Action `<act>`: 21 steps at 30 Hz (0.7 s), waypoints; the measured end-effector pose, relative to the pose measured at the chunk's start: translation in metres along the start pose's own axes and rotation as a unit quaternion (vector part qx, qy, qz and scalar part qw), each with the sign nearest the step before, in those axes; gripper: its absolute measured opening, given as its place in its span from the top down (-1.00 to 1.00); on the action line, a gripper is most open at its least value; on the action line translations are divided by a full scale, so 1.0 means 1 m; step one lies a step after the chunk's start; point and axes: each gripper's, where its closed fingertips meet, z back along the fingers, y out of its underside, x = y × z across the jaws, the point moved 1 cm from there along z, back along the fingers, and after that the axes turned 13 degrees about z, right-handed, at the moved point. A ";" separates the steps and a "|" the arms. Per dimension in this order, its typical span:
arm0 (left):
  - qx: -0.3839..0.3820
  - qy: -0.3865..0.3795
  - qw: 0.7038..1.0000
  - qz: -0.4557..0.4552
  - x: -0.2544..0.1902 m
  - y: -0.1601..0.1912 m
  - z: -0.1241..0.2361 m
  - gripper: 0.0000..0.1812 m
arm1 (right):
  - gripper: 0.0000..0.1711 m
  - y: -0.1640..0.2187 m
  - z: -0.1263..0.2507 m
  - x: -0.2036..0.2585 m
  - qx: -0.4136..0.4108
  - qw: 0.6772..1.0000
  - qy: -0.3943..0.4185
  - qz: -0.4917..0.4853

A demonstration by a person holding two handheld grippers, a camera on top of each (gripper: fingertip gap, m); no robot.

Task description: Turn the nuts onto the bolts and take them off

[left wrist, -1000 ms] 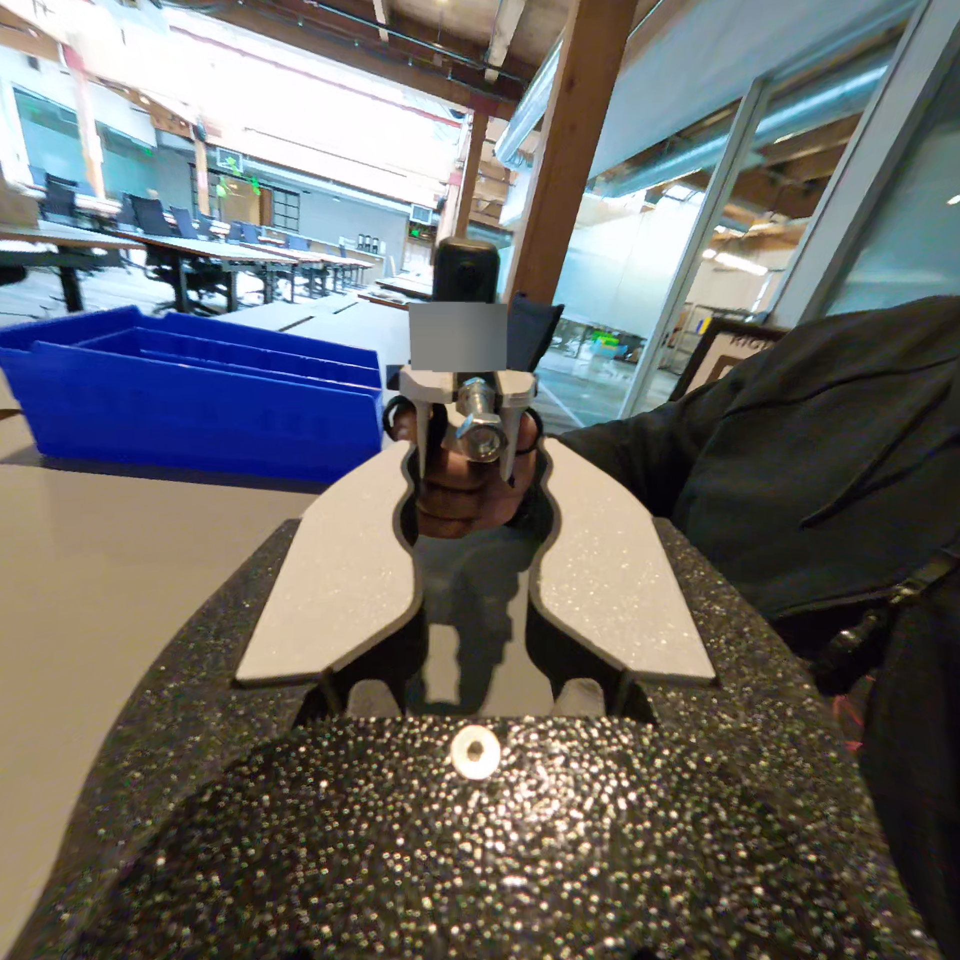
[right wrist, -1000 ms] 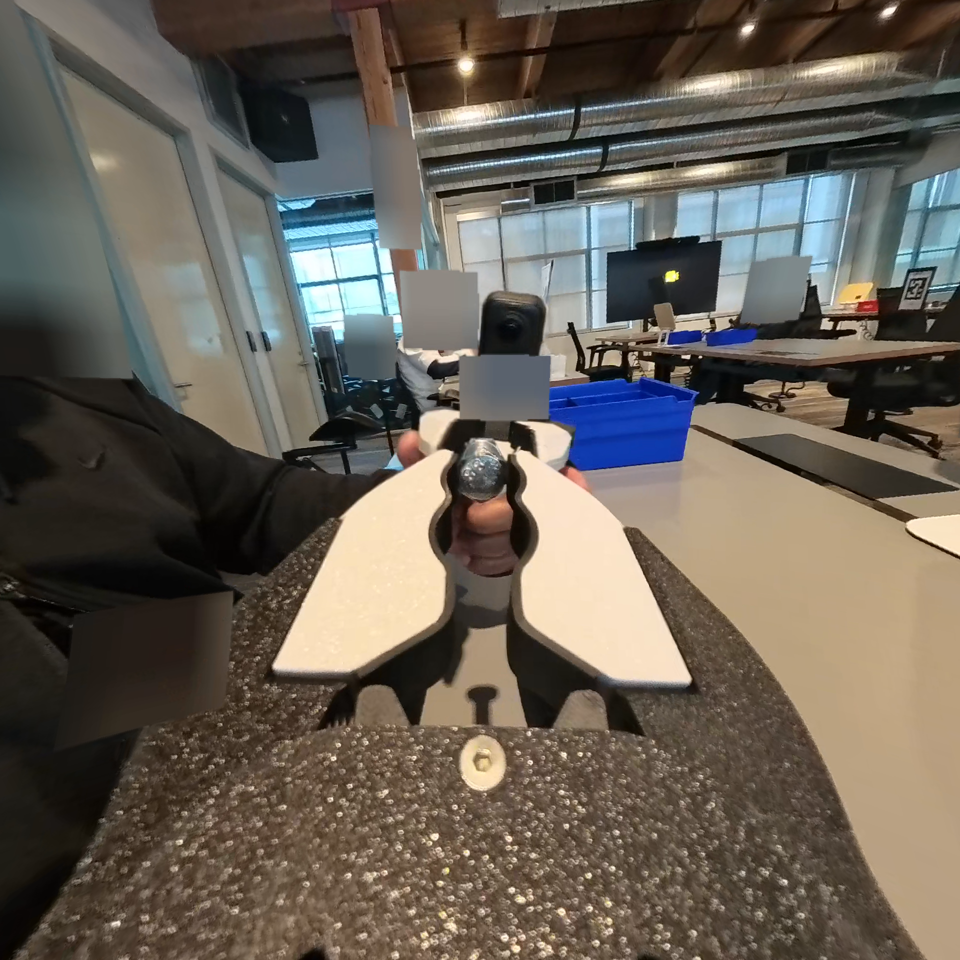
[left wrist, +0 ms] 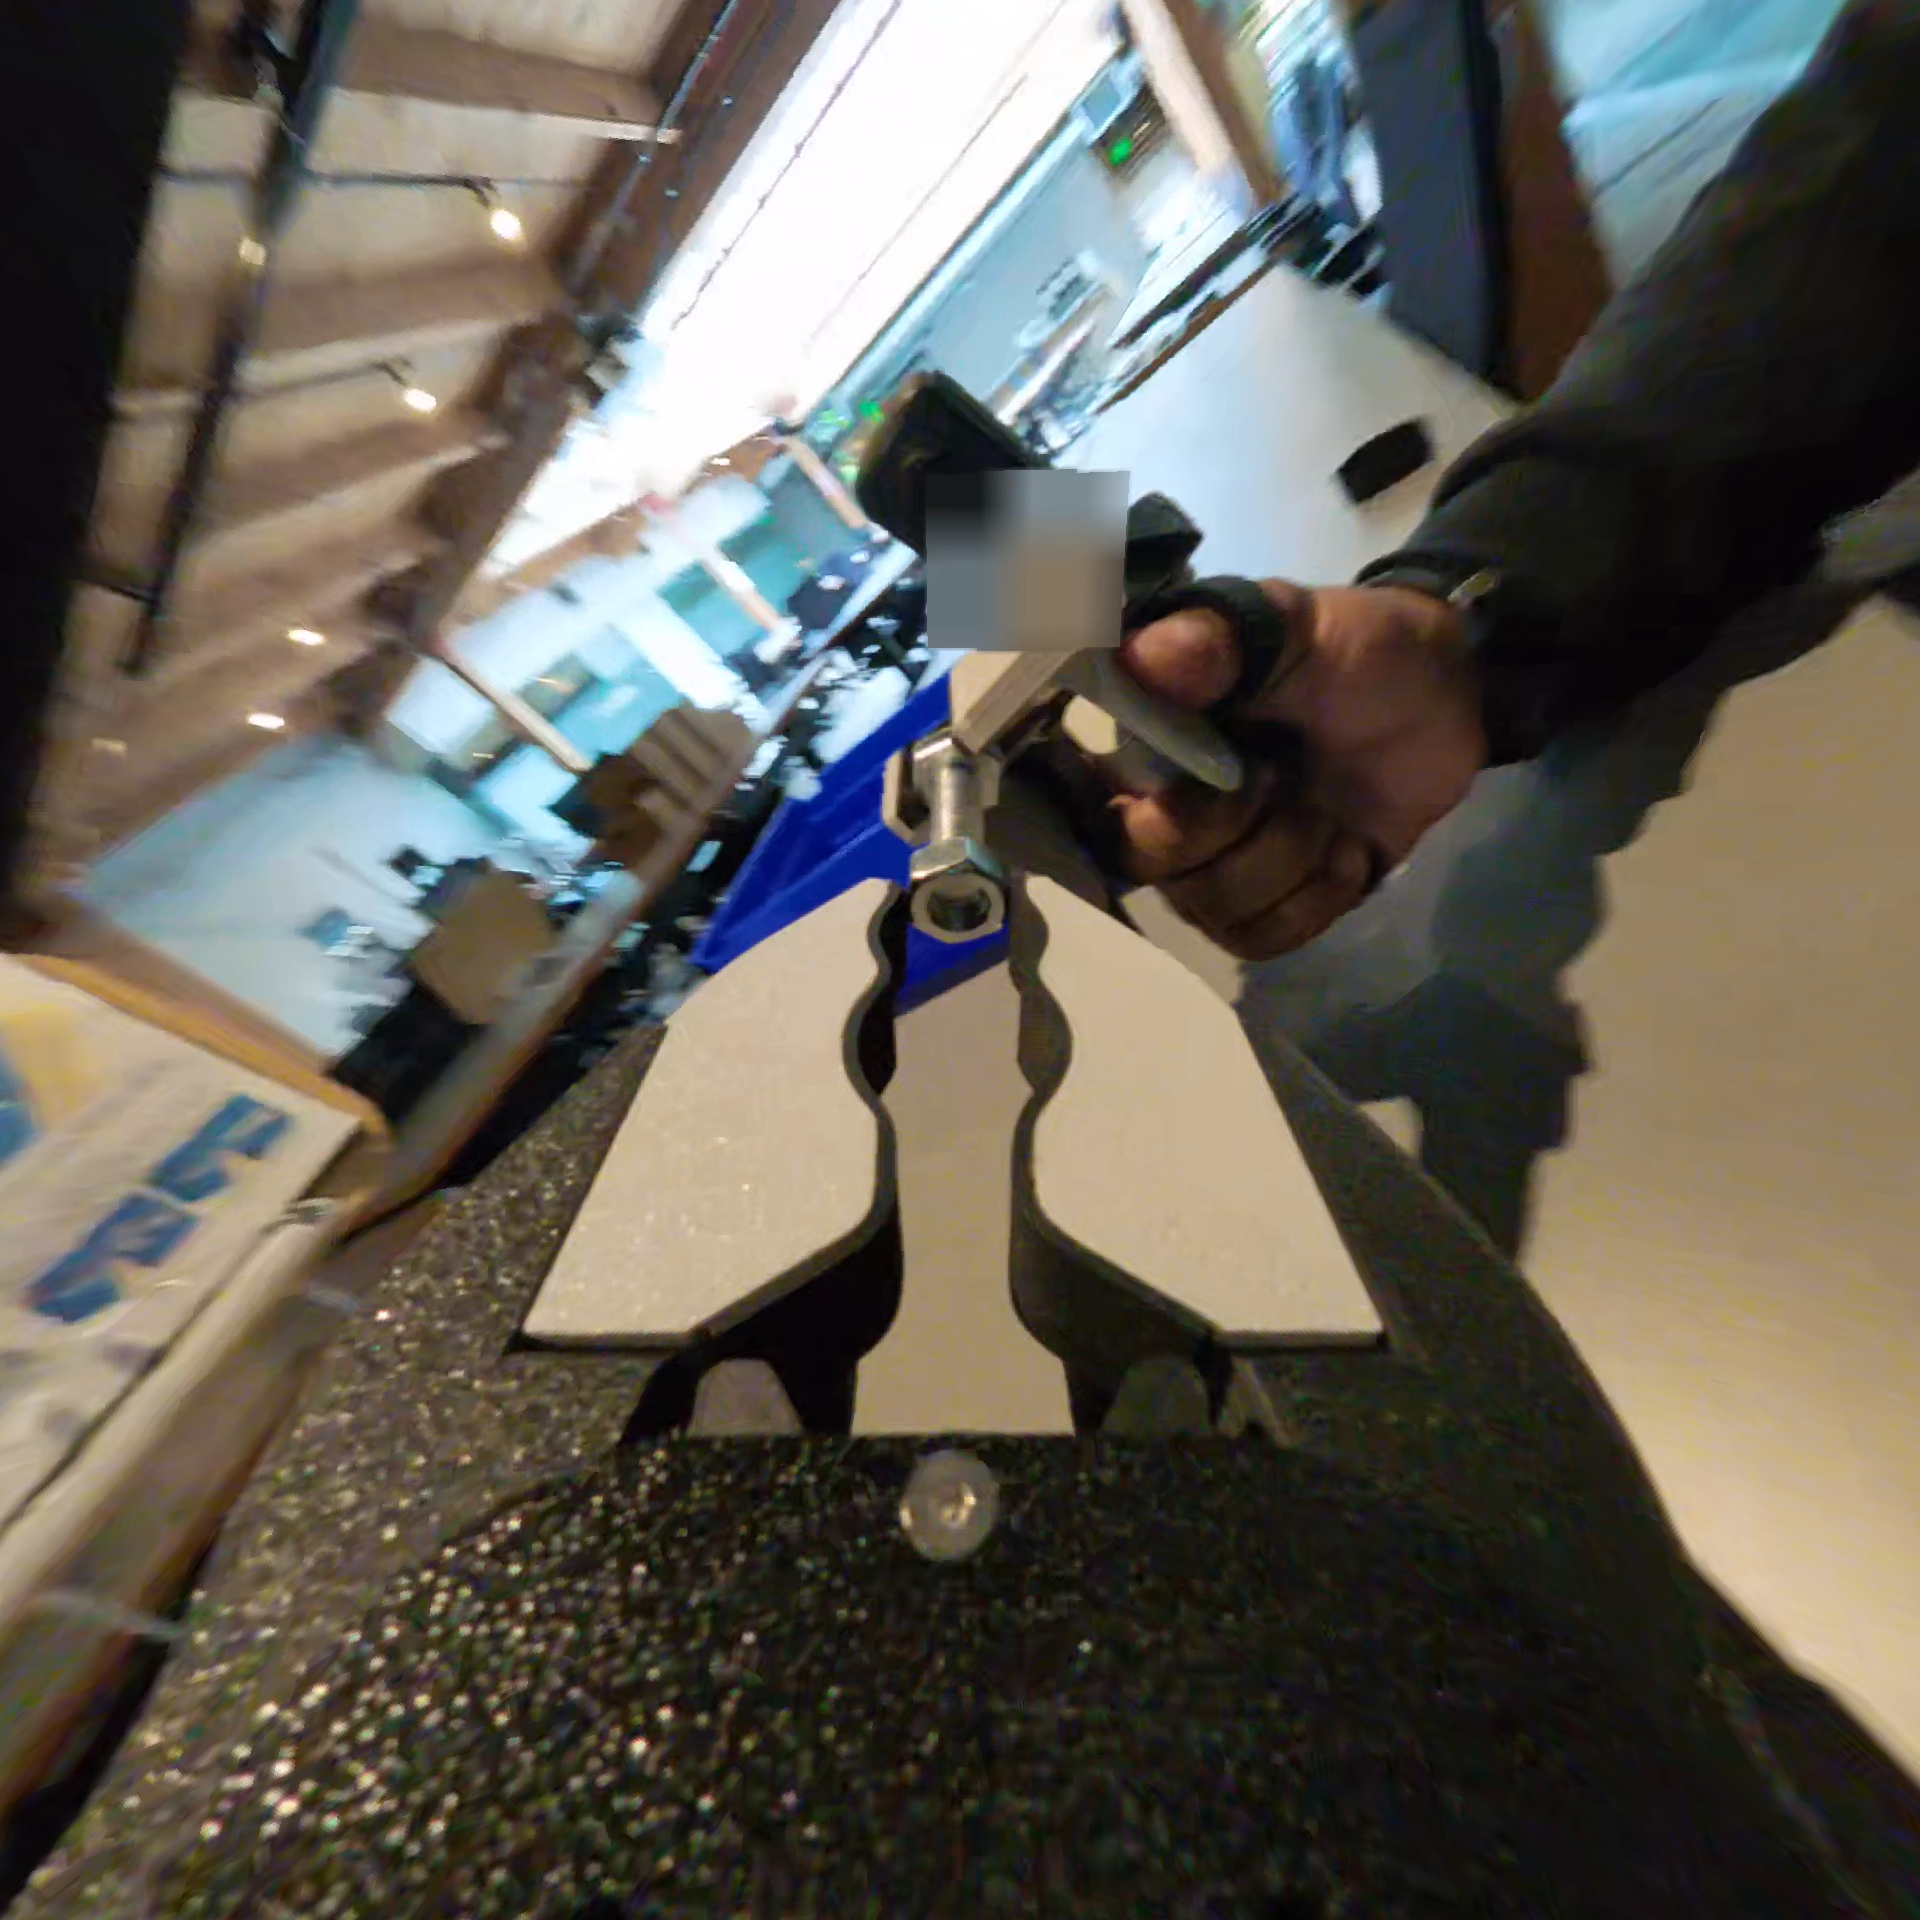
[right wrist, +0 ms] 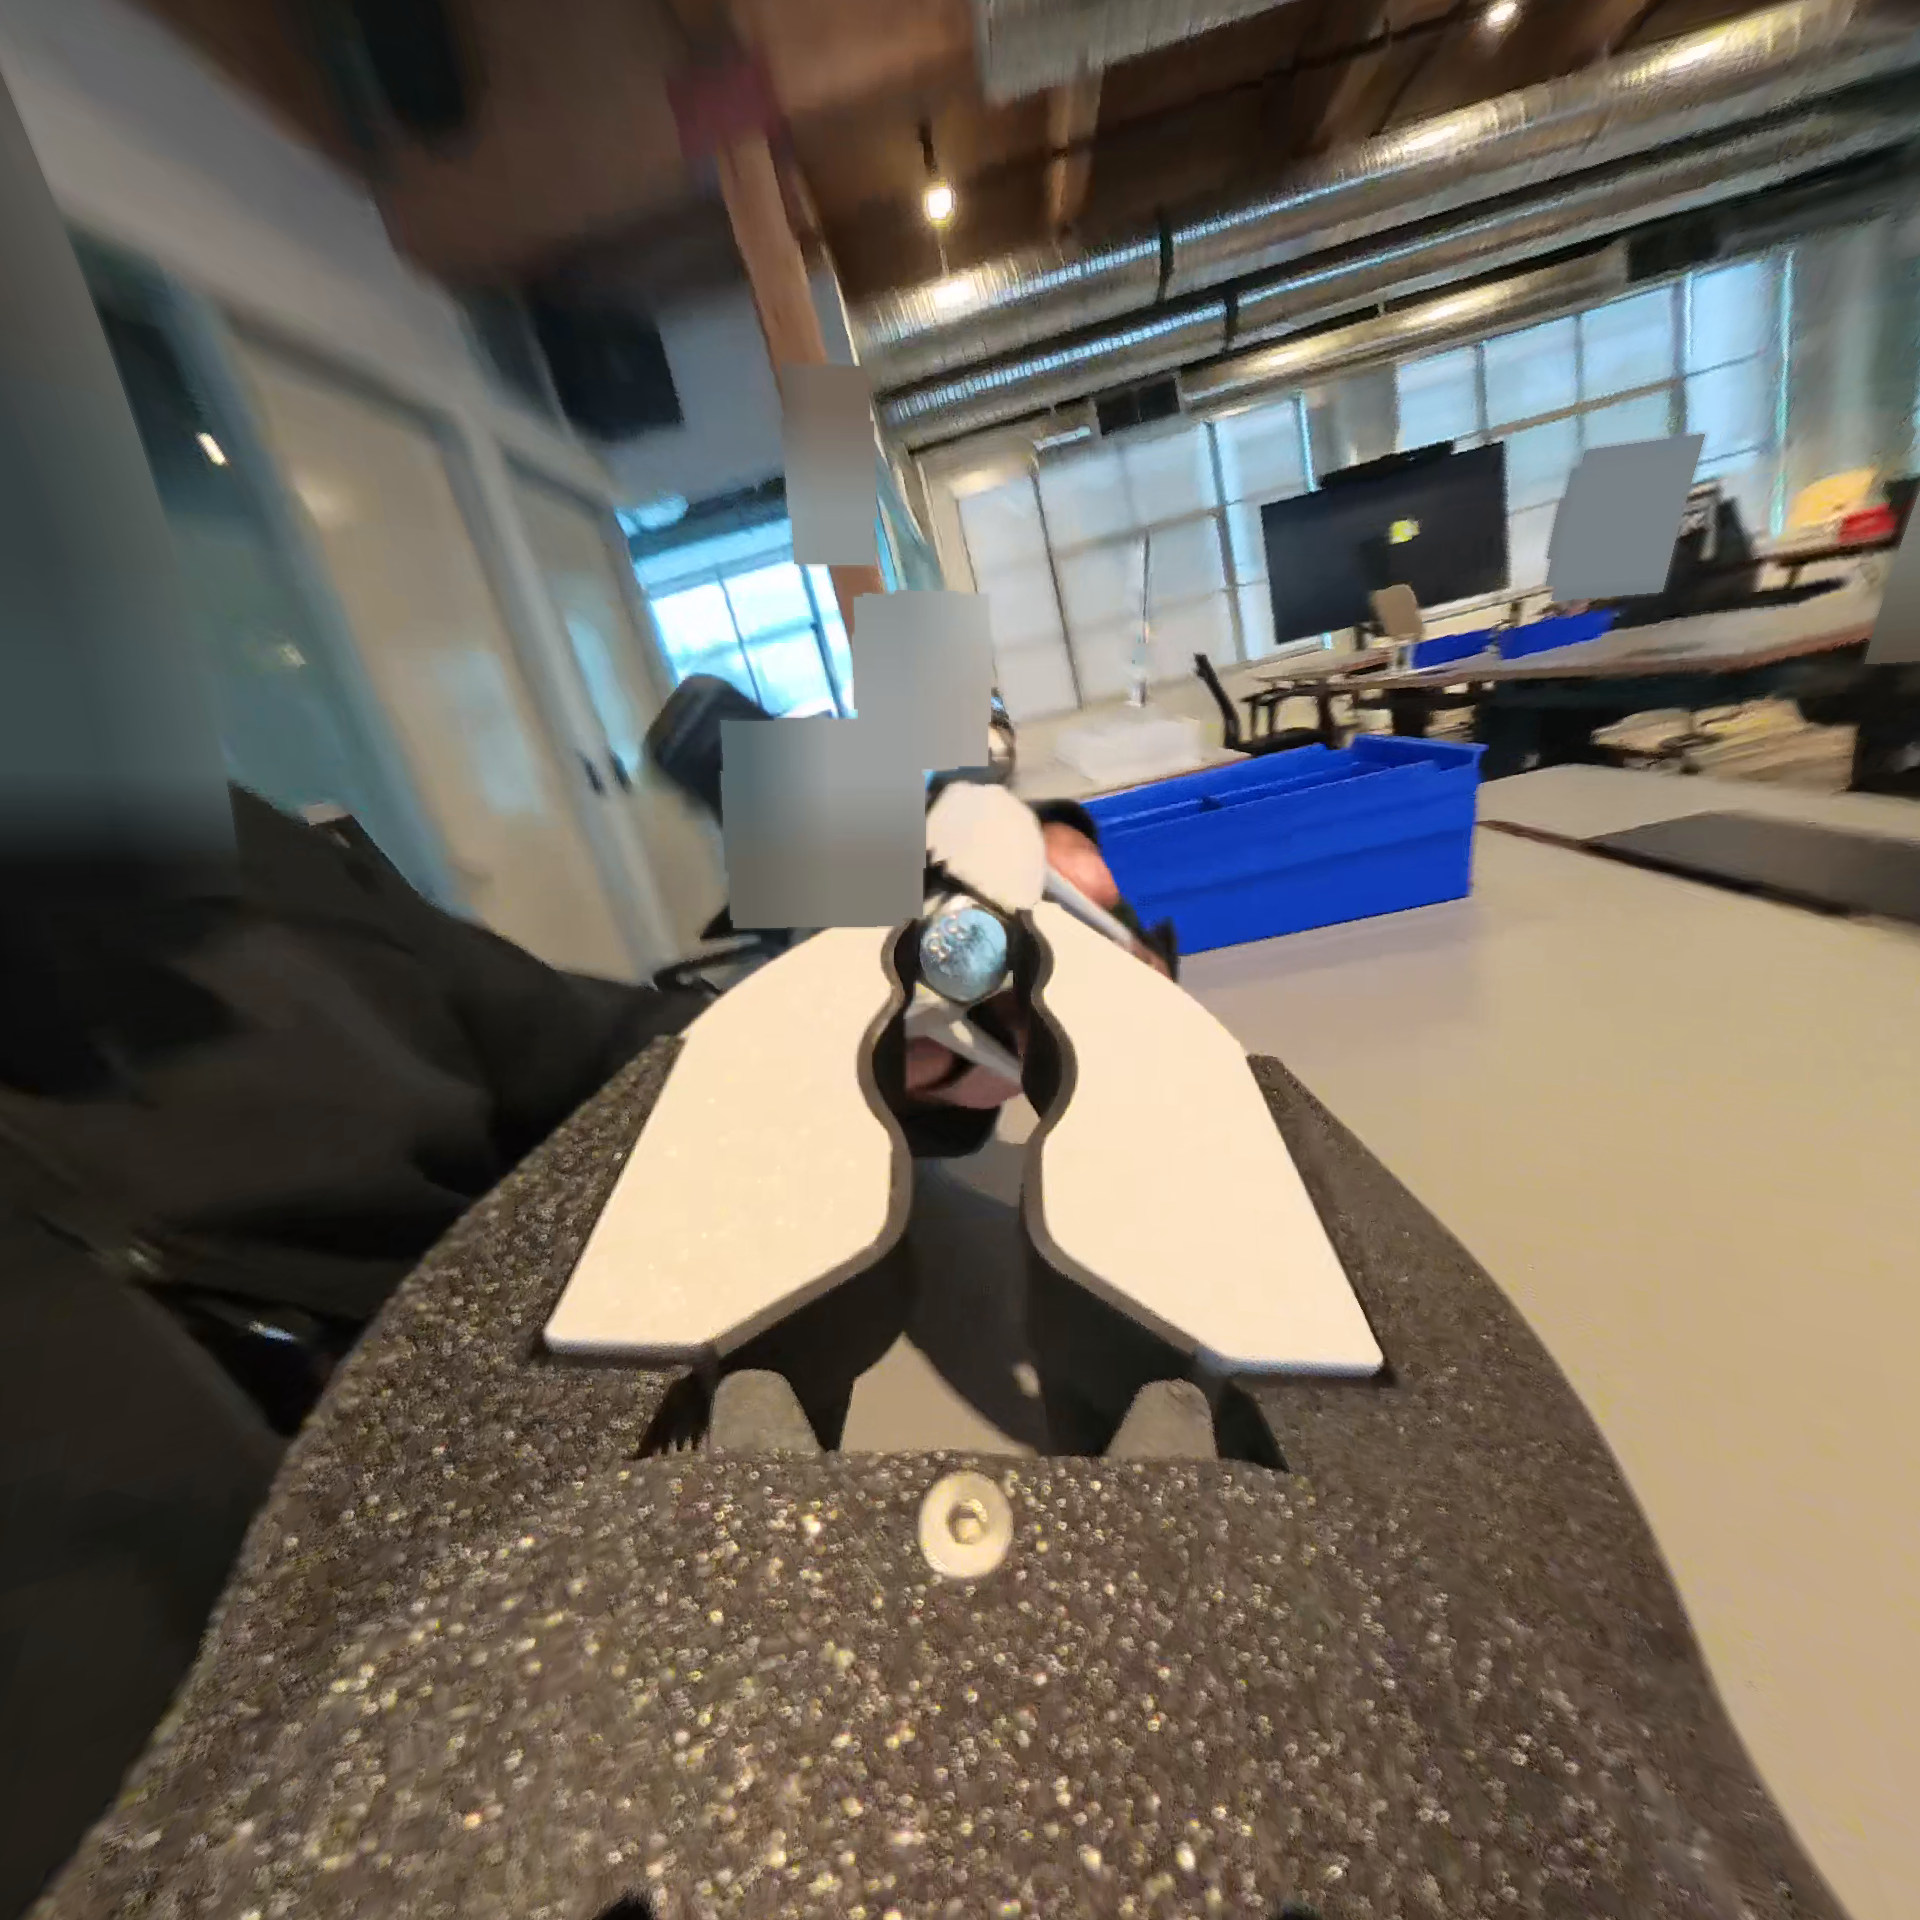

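The left hand-held gripper (left wrist: 954, 914) pinches the steel nut (left wrist: 954, 902) at its tips. The right hand-held gripper (right wrist: 964, 951) clamps the bolt (right wrist: 962, 954) by its head. Both meet in the air above the grey counter (right wrist: 1558, 1091), a blue bin (right wrist: 1299, 831) far behind.

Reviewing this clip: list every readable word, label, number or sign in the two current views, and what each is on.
I do not transcribe writing, so these lines name only the things that carry it.
White panel, lower left of the left wrist view: large blue letters, motion-blurred.
Bolt head, between the fingertips of the right hand-held gripper: stamped marks, tiny.
Dark screen, far back in the room: small yellow mark, too small to read.
Nothing else is legible.
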 end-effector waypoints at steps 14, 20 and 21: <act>-0.066 0.174 0.894 0.408 -0.004 -0.011 -0.008 0.52 | 0.80 -0.009 0.004 0.001 0.017 0.996 0.019 0.083; -0.059 0.139 0.935 0.321 -0.006 -0.010 -0.007 0.81 | 0.80 -0.007 0.001 0.005 0.025 0.996 0.014 0.089; -0.050 0.115 0.955 0.268 -0.006 -0.009 -0.007 0.81 | 0.80 -0.007 0.000 0.005 0.023 0.996 0.011 0.082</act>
